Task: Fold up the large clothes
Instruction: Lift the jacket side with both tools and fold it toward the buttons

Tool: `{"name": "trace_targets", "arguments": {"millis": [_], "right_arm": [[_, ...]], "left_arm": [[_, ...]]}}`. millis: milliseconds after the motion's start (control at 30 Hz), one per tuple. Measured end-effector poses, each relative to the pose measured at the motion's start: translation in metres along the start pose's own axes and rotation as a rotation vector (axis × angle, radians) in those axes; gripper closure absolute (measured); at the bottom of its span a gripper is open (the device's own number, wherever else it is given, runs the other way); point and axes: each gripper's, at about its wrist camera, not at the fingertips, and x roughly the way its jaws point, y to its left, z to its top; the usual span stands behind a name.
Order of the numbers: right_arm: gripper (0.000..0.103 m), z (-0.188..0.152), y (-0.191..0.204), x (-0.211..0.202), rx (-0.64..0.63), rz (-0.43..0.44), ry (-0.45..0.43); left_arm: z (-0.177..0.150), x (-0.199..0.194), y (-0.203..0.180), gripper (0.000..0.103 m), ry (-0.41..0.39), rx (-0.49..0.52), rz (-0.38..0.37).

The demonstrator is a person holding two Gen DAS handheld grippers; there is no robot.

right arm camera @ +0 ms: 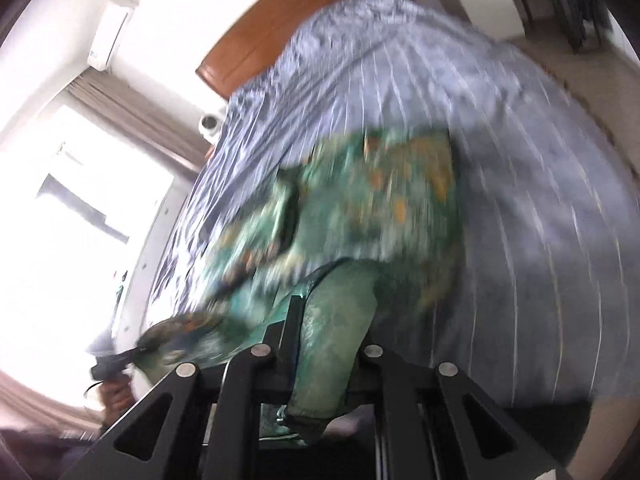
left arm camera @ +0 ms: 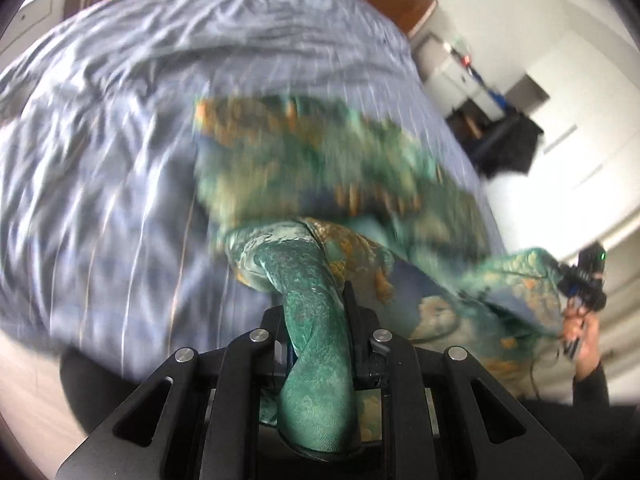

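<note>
- Left gripper [left arm camera: 316, 304]: seen from its own wrist view, its two black fingers [left arm camera: 354, 312] are clamped on a twisted, rope-like bunch of the garment [left arm camera: 316, 152], which runs down between them toward the camera.
- Right gripper [right arm camera: 320, 320]: from the right wrist view, clamped likewise on a gathered fold of the same garment; the cloth fills the gap between the fingers [right arm camera: 292, 320].
- Garment: green-teal fabric printed with orange and pale patches. Most of it lies spread on the bed [left arm camera: 120, 120], near the foot end; two parts rise off the bed to the grippers. Blur hides the finer pattern and the exact outline.
- Bed: covered by a crumpled blue-grey sheet with thin pale stripes. The garment lies over this sheet.
- Headboard [right arm camera: 256, 40]: brown wood, at the far end of the bed from both grippers.
- Each gripper appears in the other's view: the right gripper shows to the right of the bed in the left wrist view, held in a hand [left arm camera: 582, 332], with the garment stretching to it; the left one shows at the lower left of the right wrist view, beside the bed.
- Window [right arm camera: 60, 240]: bright, with curtains [right arm camera: 132, 112], on the left side of the bed.
- Air conditioner [right arm camera: 110, 32]: on the wall above the curtains, left of the headboard.
</note>
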Motion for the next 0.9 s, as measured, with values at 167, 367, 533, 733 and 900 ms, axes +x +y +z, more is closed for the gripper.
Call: {"name": "trace_targets", "arguments": {"millis": [167,367,533,733,900], "right_arm": [[0.089,0.065,-0.035,0.068,0.085,-0.004,-0.066],[0.082,0.092,-0.073,0.143,0.221,-0.053,-0.075],[0.043,0.096,-0.092,0.143,0.376,0.132,-0.082],[0.013,0.12,-0.083,0.094,0.265,0.098,-0.138],[0.013,0.117,-0.052,0.116,-0.048,-0.175,0.026]], "left_arm": [[0.066,0.064,0.006,0.086,0.013,-0.069,0.04],[0.096,0.125,0.011,0.062,0.06,-0.091,0.143],[0.101,0.104,0.019,0.03,0.056,-0.168,-0.01],[0.103,0.065,0.042,0.003,-0.058,-0.151,-0.006],[0.095,0.09,0.053,0.003,0.042,-0.076,0.001]]}}
